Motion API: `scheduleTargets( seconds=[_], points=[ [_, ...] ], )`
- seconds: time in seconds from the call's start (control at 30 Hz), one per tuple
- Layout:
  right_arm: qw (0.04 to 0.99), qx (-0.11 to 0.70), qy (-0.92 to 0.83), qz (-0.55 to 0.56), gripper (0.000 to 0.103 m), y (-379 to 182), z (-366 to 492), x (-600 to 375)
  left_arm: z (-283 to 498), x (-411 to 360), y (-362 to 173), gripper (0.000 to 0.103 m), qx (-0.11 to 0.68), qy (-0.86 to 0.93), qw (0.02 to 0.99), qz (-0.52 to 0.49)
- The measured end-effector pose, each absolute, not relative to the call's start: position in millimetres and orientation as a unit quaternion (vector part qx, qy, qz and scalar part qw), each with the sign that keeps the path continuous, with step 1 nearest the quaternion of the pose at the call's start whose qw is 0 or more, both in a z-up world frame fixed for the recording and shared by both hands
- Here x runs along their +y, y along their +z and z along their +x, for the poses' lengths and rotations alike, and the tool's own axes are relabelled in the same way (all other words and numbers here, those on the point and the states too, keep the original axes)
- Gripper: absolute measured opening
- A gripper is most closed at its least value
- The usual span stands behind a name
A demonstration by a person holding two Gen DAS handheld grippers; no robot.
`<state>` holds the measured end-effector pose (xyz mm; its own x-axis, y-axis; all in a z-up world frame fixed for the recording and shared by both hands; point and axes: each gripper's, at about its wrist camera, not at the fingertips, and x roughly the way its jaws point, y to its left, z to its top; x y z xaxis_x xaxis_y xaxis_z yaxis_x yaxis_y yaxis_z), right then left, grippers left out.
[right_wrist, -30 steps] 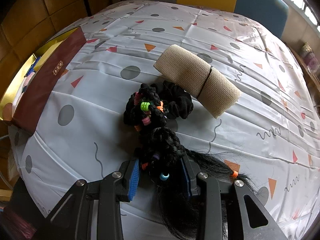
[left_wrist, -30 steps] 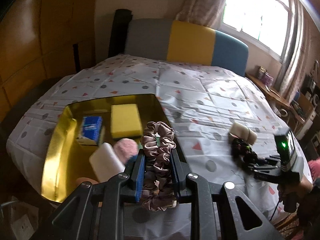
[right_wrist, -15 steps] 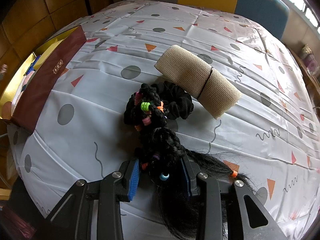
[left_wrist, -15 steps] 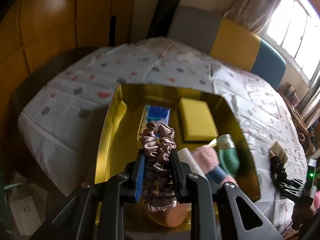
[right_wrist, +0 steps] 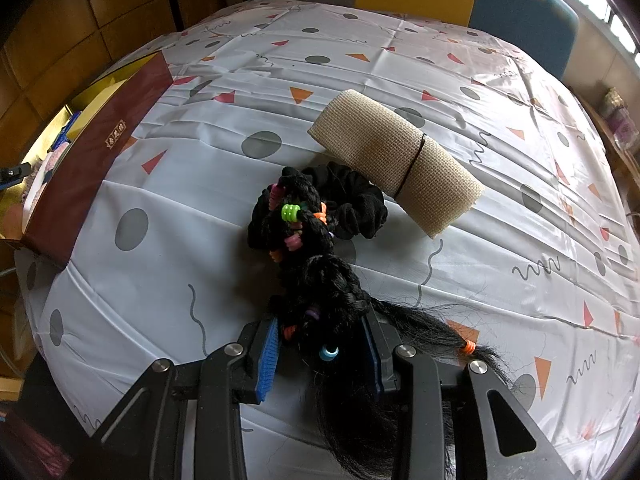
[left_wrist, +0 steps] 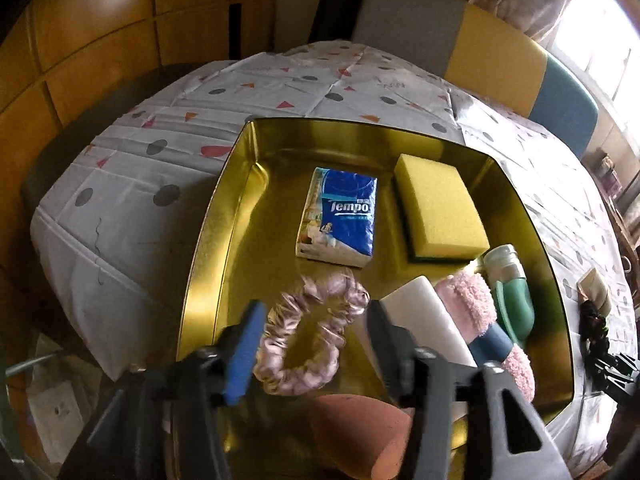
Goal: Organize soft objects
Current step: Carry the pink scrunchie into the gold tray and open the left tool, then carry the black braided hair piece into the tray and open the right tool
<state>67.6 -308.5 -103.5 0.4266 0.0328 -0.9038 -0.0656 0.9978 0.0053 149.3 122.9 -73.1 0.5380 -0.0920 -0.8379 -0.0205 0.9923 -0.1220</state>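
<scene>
Scrunchie being dropped into the gold tray

The left gripper [left_wrist: 312, 344], jaws opening, is releasing the pink scrunchie [left_wrist: 310, 340] at the tray's [left_wrist: 224, 216] six o'clock; it should lift straight clear. The right gripper [right_wrist: 320, 354] is clamping the braid [right_wrist: 320, 292] on the bench [right_wrist: 480, 260].

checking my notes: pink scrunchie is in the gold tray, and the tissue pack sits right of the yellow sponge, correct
Not quite. In the left wrist view the tissue pack sits left of the yellow sponge, not right. The pink scrunchie is in the gold tray.
</scene>
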Motion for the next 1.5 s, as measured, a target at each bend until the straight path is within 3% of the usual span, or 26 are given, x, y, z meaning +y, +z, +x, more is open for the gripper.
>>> scheduleTargets(
  seconds=[0.57,0.97,1.5],
  points=[
    [0.846,0.533,0.025,-0.028,0.036,-102.7,67.1,-307.2,73.4,93.5,8.6,0.058,0.355,0.005,0.934,-0.028],
    [0.842,0.539,0.016,-0.014,0.034,-94.7,70.9,-306.5,54.2,81.4,15.3,0.058,0.347,-0.013,0.938,-0.028],
    [0.880,0.462,0.111,0.023,0.033,-13.9,81.2,-223.0,48.8,100.6,8.5,0.058,0.350,0.000,0.936,-0.042]
  ],
)
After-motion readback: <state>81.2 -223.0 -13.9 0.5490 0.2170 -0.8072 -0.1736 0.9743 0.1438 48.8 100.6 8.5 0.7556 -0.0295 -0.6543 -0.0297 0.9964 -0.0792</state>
